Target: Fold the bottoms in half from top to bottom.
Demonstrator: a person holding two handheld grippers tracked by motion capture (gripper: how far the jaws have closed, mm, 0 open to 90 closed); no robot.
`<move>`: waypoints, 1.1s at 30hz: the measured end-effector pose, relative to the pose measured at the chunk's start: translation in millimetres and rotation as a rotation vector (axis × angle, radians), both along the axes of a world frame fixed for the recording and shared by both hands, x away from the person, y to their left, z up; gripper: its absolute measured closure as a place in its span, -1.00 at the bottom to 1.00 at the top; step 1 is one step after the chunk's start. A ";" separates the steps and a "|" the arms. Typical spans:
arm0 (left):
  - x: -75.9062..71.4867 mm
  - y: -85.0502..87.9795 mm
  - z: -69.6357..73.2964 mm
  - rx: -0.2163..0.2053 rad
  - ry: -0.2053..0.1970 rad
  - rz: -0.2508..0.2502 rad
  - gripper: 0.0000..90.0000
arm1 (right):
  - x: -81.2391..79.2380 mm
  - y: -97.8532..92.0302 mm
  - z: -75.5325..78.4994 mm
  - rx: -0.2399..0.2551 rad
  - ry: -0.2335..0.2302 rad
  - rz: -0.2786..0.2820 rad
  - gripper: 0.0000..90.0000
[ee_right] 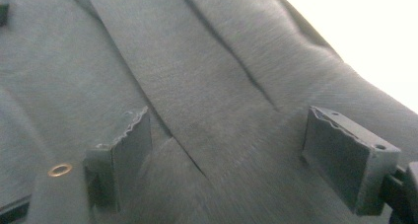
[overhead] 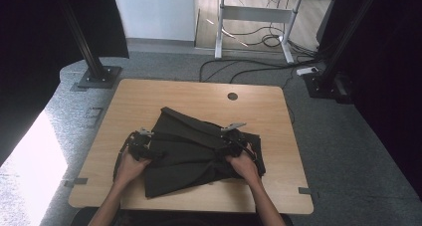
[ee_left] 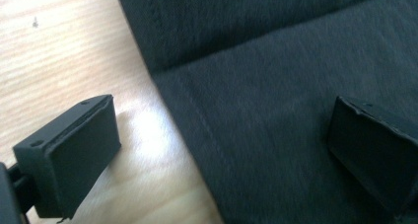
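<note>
Garment: dark folded cloth lies mid-table on the wooden table, nearer the person's edge.
Left gripper: jaws spread wide, one over bare wood, one over the cloth's edge; nothing pinched.
Right gripper: jaws spread apart over a fold of cloth, no pinch.

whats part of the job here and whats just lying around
In the job: dark garment on the table; left gripper; right gripper, both open.

Lying about: cables on the floor; second desk behind; black stands.
</note>
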State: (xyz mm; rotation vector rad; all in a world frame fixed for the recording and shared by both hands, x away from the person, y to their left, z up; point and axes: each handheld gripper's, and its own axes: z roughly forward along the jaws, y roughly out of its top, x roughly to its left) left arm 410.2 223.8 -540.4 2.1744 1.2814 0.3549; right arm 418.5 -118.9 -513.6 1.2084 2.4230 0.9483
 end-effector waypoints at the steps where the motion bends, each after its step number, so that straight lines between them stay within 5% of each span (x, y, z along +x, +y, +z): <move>1: 0.0 0.0 0.0 0.000 0.000 0.000 -1.00 | 0.0 0.0 0.0 0.000 0.000 0.000 -0.59; 12: 0.4 -22.7 5.9 0.070 0.068 -0.021 -0.99 | -3.9 6.6 -24.8 -0.051 -0.056 0.002 -0.70; 13: 0.2 -24.2 8.3 0.076 0.076 -0.037 -0.92 | -5.1 7.7 -26.0 -0.064 -0.070 0.004 -0.72; 14: -0.4 -25.9 11.1 0.076 0.082 -0.060 -0.62 | -6.9 10.3 -27.4 -0.078 -0.082 0.001 -0.74; 19: -1.0 -29.3 14.4 0.072 0.082 -0.087 -0.44 | -7.5 10.0 -28.5 -0.071 -0.087 -0.006 -0.75; 22: -1.8 -32.5 15.6 0.041 0.067 -0.108 0.16 | -9.1 11.6 -29.0 -0.072 -0.087 -0.026 -0.77; 26: 0.0 -35.2 15.2 0.008 0.063 -0.139 0.46 | -10.3 12.4 -29.2 -0.071 -0.087 -0.040 -0.78; 33: 1.2 -29.9 13.1 -0.033 0.056 -0.153 0.54 | -10.5 12.5 -27.4 -0.076 -0.078 -0.049 -0.76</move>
